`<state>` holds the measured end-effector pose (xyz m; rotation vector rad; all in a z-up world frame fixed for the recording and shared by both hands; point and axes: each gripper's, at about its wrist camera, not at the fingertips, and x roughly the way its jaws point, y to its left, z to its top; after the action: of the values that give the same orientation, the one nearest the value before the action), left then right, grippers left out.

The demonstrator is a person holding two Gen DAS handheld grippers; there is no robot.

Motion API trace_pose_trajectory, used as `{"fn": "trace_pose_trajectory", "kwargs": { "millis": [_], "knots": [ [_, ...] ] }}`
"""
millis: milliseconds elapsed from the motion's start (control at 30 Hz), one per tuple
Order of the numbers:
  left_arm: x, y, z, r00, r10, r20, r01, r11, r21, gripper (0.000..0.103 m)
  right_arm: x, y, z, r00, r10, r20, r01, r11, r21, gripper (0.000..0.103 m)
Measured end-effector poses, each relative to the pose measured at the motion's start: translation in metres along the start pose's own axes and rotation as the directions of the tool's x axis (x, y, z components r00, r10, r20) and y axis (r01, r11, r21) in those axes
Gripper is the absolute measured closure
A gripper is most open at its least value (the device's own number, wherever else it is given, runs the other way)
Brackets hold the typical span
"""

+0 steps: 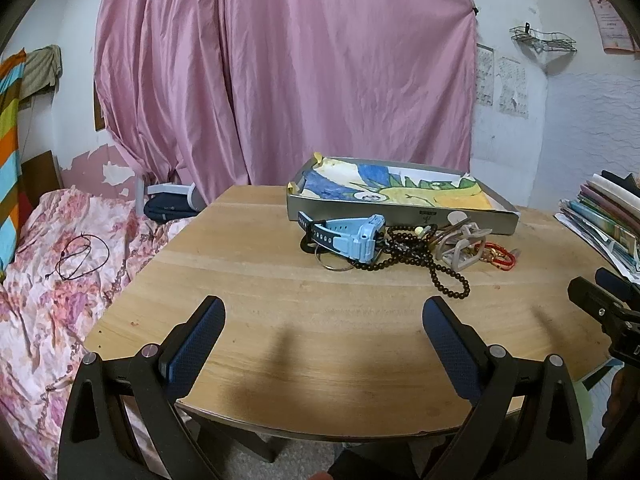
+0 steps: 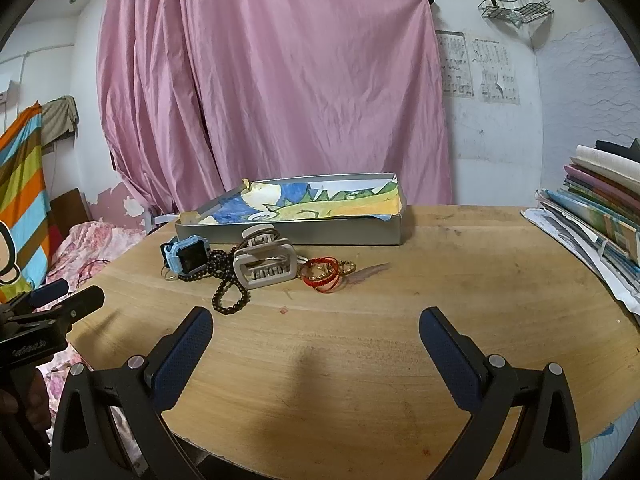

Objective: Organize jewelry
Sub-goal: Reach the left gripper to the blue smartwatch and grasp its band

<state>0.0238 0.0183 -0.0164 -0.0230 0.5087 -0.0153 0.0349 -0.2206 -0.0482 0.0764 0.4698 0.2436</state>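
A heap of jewelry lies on the round wooden table just in front of a shallow grey box lined with a painted picture. In the heap are a light blue watch, a dark bead necklace, a beige hair claw and red string bracelets. My left gripper stands open over the table's near part, well short of the heap. My right gripper is open too, nothing between its fingers.
A stack of books and papers fills the table's right edge. A bed with a pink floral sheet lies to the left, a black cord on it. A pink curtain hangs behind. Each gripper shows at the other view's edge.
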Motion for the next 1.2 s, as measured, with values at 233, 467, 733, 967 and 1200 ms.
{"fn": "trace_pose_trajectory", "kwargs": {
  "millis": [233, 467, 733, 967, 1200],
  "knots": [
    [0.008, 0.003, 0.001, 1.0, 0.001, -0.031, -0.001, 1.0, -0.007, 0.006, 0.01, -0.004, 0.0, 0.999, -0.026, -0.045, 0.027, 0.999, 0.017, 0.0],
    [0.023, 0.018, 0.014, 0.996, -0.006, -0.089, 0.004, 1.0, -0.028, 0.006, 0.025, -0.015, 0.02, 0.976, 0.151, -0.154, -0.145, 0.988, 0.051, 0.0],
    [0.055, 0.028, 0.048, 0.984, -0.101, -0.15, 0.099, 0.995, -0.021, 0.007, 0.064, -0.02, 0.06, 0.931, 0.225, -0.288, -0.208, 0.974, 0.09, 0.0],
    [0.085, 0.013, 0.066, 0.96, -0.219, -0.174, 0.238, 0.967, 0.093, 0.026, 0.102, -0.026, 0.084, 0.894, 0.281, -0.349, -0.229, 0.956, 0.181, 0.0],
    [0.11, 0.0, 0.073, 0.932, -0.292, -0.215, 0.326, 0.934, 0.143, 0.049, 0.121, -0.016, 0.091, 0.863, 0.318, -0.392, -0.275, 0.947, 0.163, 0.012]
  ]
}}
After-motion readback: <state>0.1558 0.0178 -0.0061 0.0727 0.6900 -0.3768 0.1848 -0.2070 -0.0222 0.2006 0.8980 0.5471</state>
